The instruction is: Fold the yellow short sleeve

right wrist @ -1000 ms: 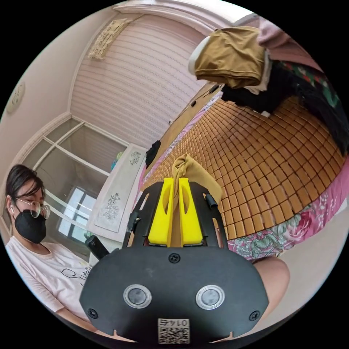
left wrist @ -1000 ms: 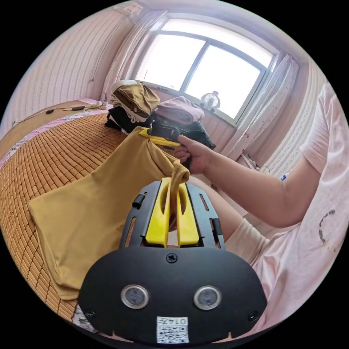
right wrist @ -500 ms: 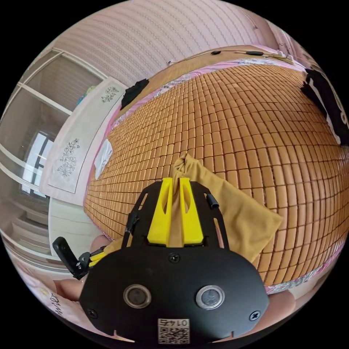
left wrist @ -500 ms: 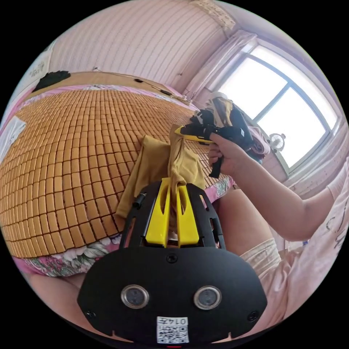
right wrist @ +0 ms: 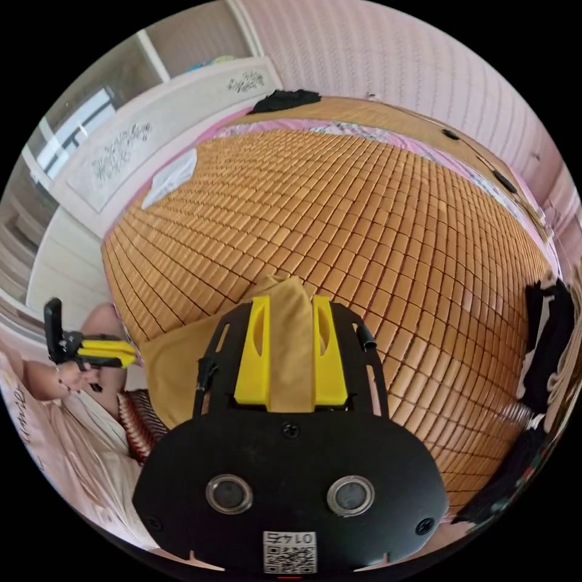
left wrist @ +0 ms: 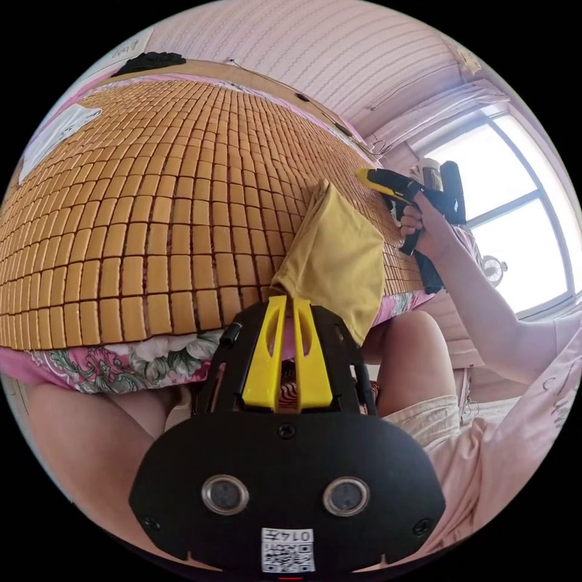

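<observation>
The yellow short sleeve shirt (left wrist: 339, 254) lies folded into a narrow shape on the bamboo mat (left wrist: 151, 230), its lower end hanging over the bed's edge. My left gripper (left wrist: 290, 298) has its jaws close together, pinching the shirt's near corner at the tips. In the right gripper view, the shirt (right wrist: 173, 364) runs under my right gripper (right wrist: 290, 298), whose jaws stand apart with cloth lying loosely between them. In the left gripper view, a hand holds the right gripper (left wrist: 359, 174) just off the shirt's far corner. The left gripper (right wrist: 130, 357) points at the shirt's edge.
A bamboo mat (right wrist: 376, 230) covers the bed, with floral bedding (left wrist: 121, 364) along its edge. Dark clothes (right wrist: 545, 339) are piled at one end. A white item (right wrist: 173, 173) and a black item (right wrist: 285, 100) lie far off. The person's knees (left wrist: 412, 345) press against the bed.
The shirt, held up between both grippers before, now lies folded on the mat's edge. My right jaws have opened off the cloth. Both cameras have swung toward the bed.
</observation>
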Demonstrator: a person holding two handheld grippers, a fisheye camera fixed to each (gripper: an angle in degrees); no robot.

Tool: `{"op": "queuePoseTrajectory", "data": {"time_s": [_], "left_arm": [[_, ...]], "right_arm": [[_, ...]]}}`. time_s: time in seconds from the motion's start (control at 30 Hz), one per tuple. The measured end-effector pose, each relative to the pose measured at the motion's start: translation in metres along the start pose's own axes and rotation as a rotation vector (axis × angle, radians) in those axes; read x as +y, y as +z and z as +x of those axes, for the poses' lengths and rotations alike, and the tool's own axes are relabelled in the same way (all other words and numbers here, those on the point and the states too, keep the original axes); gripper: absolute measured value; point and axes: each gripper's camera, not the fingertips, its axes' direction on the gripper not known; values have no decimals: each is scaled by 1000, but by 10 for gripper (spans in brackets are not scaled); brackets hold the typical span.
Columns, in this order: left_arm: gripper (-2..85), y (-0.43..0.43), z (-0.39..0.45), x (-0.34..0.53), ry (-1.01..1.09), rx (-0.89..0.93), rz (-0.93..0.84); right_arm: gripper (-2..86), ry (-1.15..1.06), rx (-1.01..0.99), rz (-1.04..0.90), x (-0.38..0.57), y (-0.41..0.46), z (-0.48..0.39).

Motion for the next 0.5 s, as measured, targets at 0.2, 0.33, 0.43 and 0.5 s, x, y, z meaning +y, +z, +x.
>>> {"op": "queuePoseTrajectory", "data": {"time_s": [0.2, 0.33, 0.43, 0.5], "left_arm": [[94, -14, 11, -10, 105, -47, 74], [122, -4, 35, -28, 271, -120, 114], [135, 15, 46, -41, 337, -121, 75], [144, 26, 51, -47, 374, -126, 58]], "right_arm": [[110, -163, -14, -139, -25, 39, -23], [43, -222, -50, -136, -24, 34, -33], [32, -294, -114, -27, -12, 8, -43], [29, -355, -172, 70, 1, -20, -52]]}}
